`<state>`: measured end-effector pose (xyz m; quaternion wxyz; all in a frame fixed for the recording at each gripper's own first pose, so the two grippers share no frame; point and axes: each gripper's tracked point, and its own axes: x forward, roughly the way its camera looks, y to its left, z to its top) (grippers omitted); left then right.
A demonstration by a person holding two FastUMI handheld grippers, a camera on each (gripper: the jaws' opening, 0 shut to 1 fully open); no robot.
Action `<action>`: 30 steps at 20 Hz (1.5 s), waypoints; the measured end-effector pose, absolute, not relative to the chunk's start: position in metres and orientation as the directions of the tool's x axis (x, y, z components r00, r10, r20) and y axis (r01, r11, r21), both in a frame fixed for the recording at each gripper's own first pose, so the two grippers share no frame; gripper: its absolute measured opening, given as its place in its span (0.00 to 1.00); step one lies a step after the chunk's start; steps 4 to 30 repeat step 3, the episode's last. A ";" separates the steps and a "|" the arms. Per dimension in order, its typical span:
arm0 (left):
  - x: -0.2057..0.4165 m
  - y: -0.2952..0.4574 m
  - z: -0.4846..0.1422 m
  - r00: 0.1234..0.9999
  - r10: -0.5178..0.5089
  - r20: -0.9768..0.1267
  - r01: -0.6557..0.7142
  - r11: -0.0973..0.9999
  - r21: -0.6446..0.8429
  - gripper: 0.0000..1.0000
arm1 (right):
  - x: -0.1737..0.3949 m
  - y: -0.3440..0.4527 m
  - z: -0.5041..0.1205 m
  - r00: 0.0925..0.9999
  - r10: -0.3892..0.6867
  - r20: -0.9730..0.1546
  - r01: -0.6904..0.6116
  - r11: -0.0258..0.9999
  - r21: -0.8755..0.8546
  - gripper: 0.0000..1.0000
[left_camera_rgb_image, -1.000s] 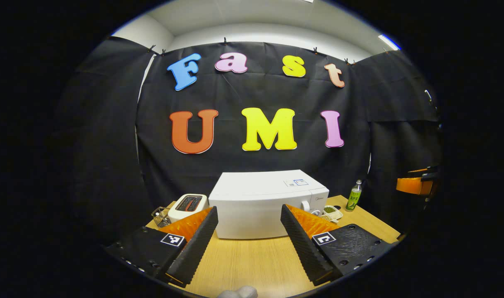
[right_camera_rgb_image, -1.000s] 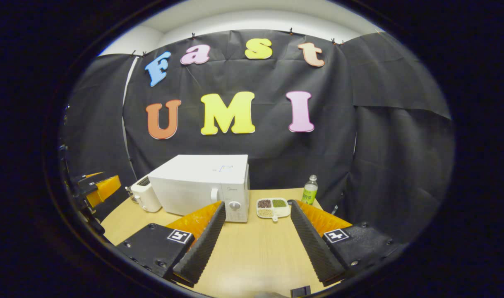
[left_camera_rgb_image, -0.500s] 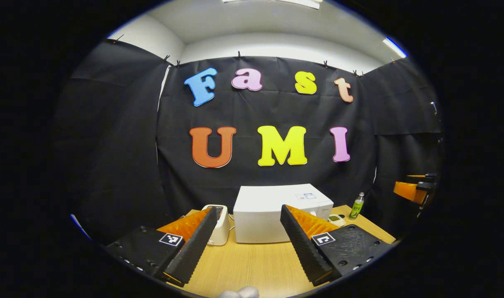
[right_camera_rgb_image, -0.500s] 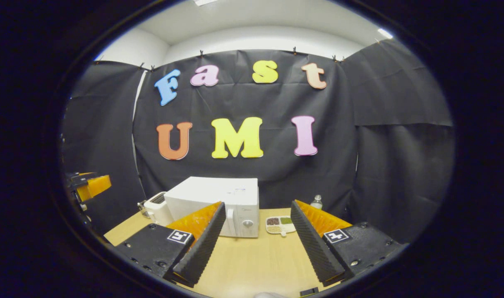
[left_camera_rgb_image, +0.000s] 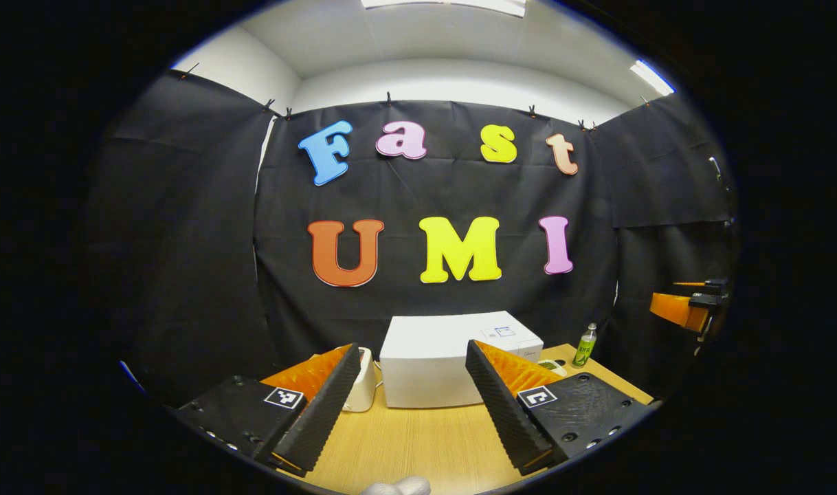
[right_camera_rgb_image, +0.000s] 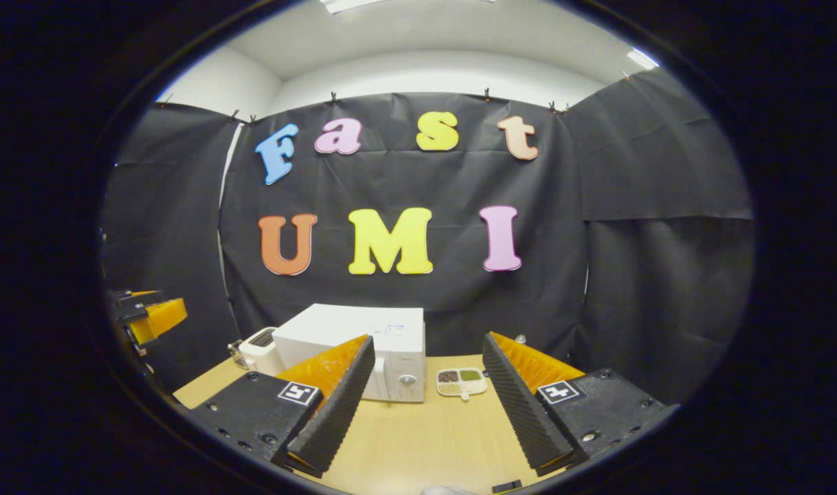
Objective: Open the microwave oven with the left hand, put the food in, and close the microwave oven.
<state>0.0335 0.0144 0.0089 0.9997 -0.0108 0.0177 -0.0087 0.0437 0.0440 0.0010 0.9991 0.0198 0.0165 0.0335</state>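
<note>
A white microwave point(left_camera_rgb_image: 439, 364) stands with its door closed at the far side of the wooden bench point(left_camera_rgb_image: 418, 440), close to the black cloth wall. In the left gripper view the left tongs point(left_camera_rgb_image: 408, 405) hang above the near part of the bench, their fingers spread wide with nothing between them, well apart from the microwave. A small label point(left_camera_rgb_image: 504, 332) sits on the microwave's top, and a faint brand mark shows on its front near the knob point(right_camera_rgb_image: 407, 379), both too small to read. Just to the right of the microwave in the right gripper view lies the food tray point(right_camera_rgb_image: 462, 381), a white divided dish with dark, green and pale portions, resting on the bench. The right tongs point(right_camera_rgb_image: 425, 405) are likewise spread open and empty, held short of the tray. A white toaster point(right_camera_rgb_image: 257, 350) stands on the other side of the microwave, just beside it. A green-labelled bottle point(left_camera_rgb_image: 584, 345) stands upright near the bench's far right corner; its label cannot be read. Each view also catches the other tongs at its edge.
</note>
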 end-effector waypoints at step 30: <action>0.033 0.012 0.011 0.999 -0.019 -0.031 0.018 1.000 -0.020 0.97 | 0.041 0.042 0.005 0.997 0.067 -0.027 -0.066 0.997 0.043 1.00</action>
